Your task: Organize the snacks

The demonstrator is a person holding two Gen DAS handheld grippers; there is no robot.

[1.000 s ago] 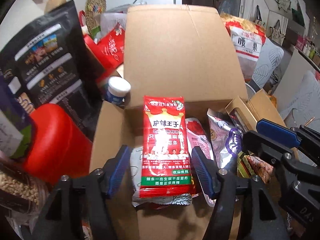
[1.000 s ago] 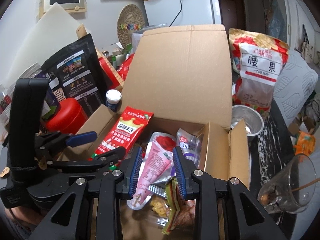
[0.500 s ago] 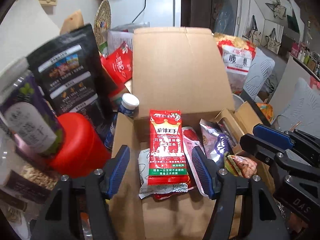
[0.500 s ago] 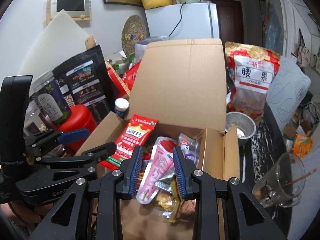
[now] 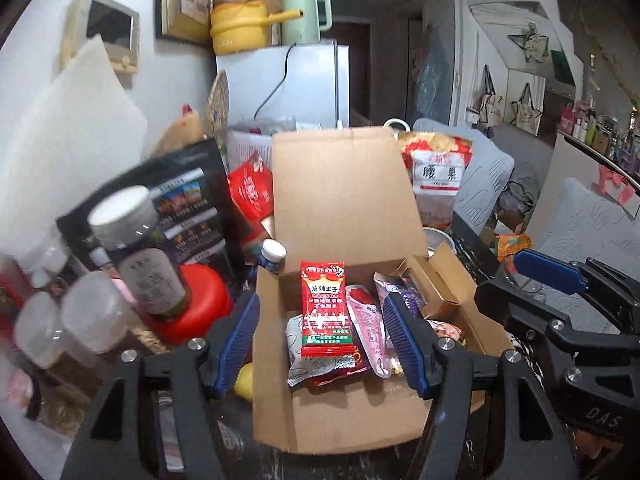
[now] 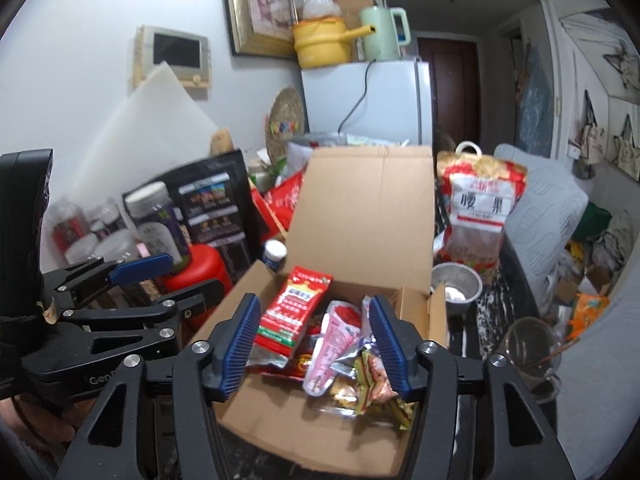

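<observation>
An open cardboard box with its lid standing up holds several snack packets. A red spicy-strip packet lies on top at the left, a pink packet beside it. My left gripper is open and empty, held back above the box's near side. My right gripper is open and empty, also above the near side. Each gripper shows in the other's view, the right and the left.
Left of the box stand a red canister, jars and a black pouch. A cashew bag, a metal bowl and a glass are on the right. A fridge stands behind.
Both grippers have pulled back and up from the box. The right gripper's jaws have opened wide. The red packet stays lying in the box.
</observation>
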